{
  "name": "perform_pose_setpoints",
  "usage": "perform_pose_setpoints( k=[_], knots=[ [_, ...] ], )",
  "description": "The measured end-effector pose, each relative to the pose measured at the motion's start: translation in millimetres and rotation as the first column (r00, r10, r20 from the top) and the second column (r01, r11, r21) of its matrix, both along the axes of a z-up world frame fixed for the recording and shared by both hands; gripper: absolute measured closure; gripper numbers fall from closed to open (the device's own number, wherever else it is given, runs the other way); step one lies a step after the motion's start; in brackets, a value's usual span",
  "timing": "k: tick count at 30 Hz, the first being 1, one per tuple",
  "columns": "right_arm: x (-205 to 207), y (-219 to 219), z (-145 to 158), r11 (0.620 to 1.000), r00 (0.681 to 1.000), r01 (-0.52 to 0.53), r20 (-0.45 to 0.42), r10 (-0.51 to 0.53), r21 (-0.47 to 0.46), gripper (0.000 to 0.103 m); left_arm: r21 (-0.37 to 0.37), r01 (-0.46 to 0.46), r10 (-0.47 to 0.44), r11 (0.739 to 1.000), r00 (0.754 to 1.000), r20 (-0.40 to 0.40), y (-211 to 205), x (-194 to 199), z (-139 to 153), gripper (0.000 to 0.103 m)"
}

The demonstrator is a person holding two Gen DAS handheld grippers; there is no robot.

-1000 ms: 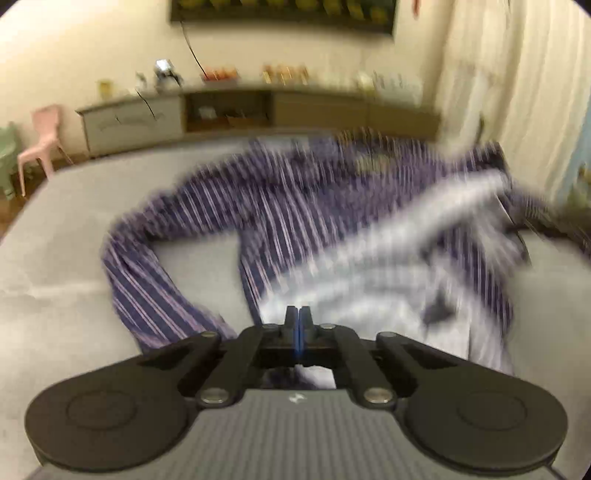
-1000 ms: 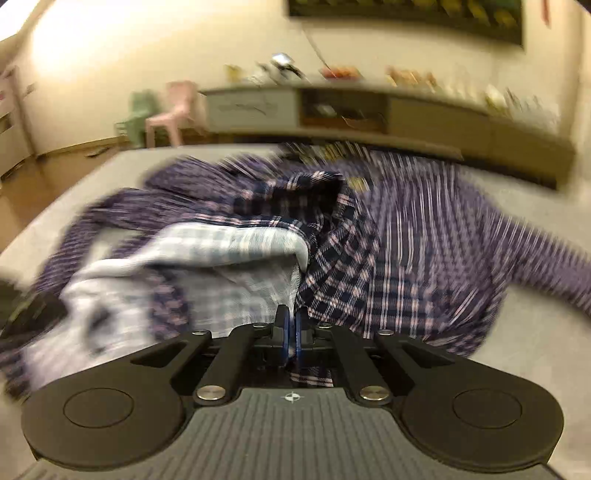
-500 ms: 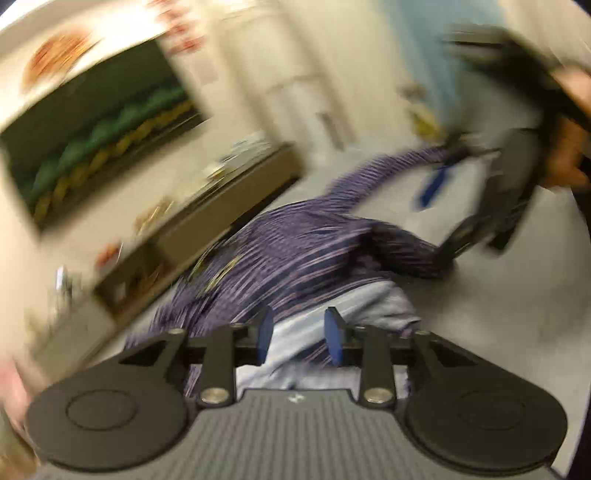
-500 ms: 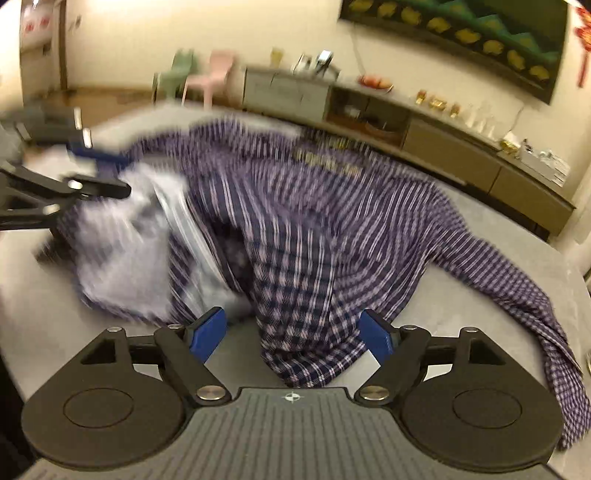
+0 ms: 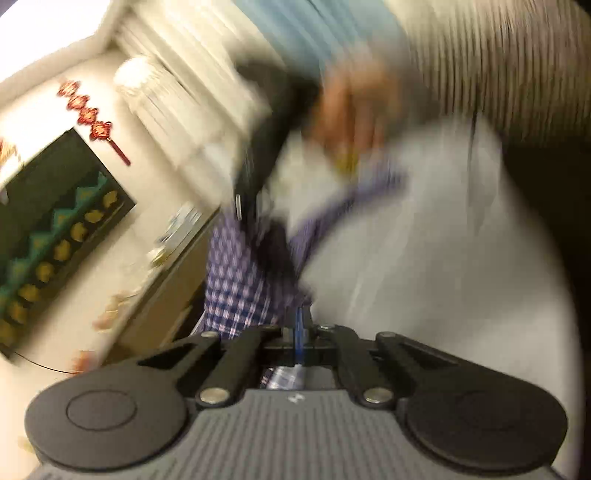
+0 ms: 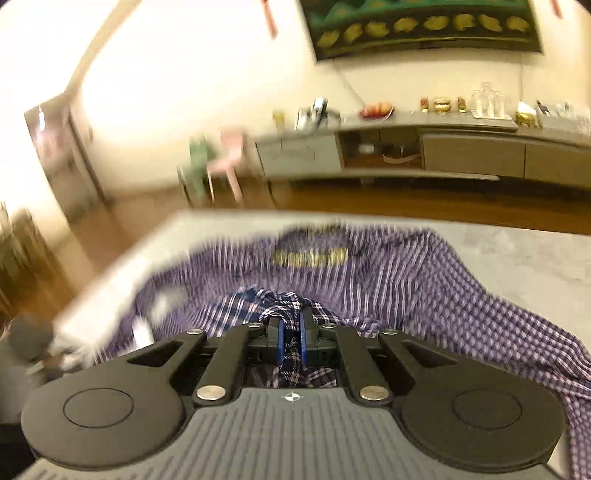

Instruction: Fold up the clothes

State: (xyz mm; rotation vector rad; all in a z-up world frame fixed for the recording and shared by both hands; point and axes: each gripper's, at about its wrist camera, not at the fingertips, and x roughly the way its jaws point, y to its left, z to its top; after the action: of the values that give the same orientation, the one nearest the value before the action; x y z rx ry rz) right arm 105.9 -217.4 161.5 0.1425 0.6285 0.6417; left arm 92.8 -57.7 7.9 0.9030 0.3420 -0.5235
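A purple and white checked shirt (image 6: 424,273) lies spread and rumpled on the grey table (image 6: 535,251). My right gripper (image 6: 291,334) is shut on a bunched fold of the shirt near its middle. In the tilted, blurred left wrist view, my left gripper (image 5: 300,332) is shut on an edge of the same shirt (image 5: 232,288), which hangs stretched away from it. The other gripper and the person's hand (image 5: 351,110) show as a blur beyond the cloth.
A long low sideboard (image 6: 424,151) with small items stands along the far wall, under a dark framed picture (image 6: 424,26). Pink and green child chairs (image 6: 218,162) stand at the left. The table's far edge (image 6: 258,216) runs ahead of the shirt. Curtains (image 5: 177,85) hang behind.
Half a second ago both grippers were open over the shirt. Now both are shut on cloth, and the left one has swung and tilted sharply with the shirt edge.
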Motion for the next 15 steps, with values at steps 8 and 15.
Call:
perform_pose_setpoints(
  k=[8,15],
  knots=[
    [20,16,-81,0.877,0.944,0.325,0.064,-0.323,-0.354,0.034,-0.238,-0.099,0.073,0.966,0.99,-0.117,24,22,48,0.101],
    [-88,56,-72,0.803,0.953,-0.026,0.227,0.199,-0.595,0.035,-0.092,-0.158,0.144,0.983,0.979,-0.142,30,30,-8,0.091]
  ],
)
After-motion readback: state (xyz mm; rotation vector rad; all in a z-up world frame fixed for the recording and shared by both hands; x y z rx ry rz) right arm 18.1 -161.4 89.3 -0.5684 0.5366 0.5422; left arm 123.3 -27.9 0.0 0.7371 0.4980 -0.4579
